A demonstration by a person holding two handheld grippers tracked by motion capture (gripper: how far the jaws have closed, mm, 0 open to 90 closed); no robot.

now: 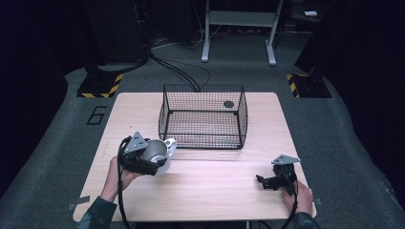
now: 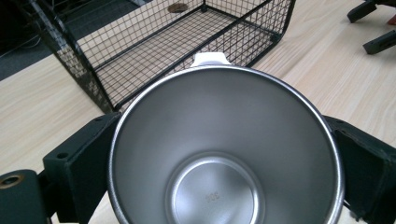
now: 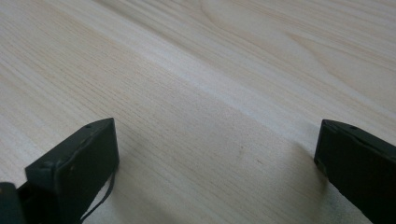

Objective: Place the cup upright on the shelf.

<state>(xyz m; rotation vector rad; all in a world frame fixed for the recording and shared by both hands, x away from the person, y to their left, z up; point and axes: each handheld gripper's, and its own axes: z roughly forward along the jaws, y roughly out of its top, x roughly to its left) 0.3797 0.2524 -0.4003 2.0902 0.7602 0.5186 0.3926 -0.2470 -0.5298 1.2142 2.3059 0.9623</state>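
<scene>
Objects on your wooden table (image 1: 215,186) number two: one steel cup (image 2: 224,154) and one black wire basket (image 1: 203,117). Your left gripper (image 1: 152,160) clamps the cup by its sides, just in front of the basket's near left corner. The cup is shiny, round, empty (a white tab on its far rim). Your right gripper (image 1: 267,181) sits with jaws apart, holding nothing, over bare wood.

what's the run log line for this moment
left gripper: shut on steel cup | right gripper: open, empty, over table | wire basket: empty, beyond cup
</scene>
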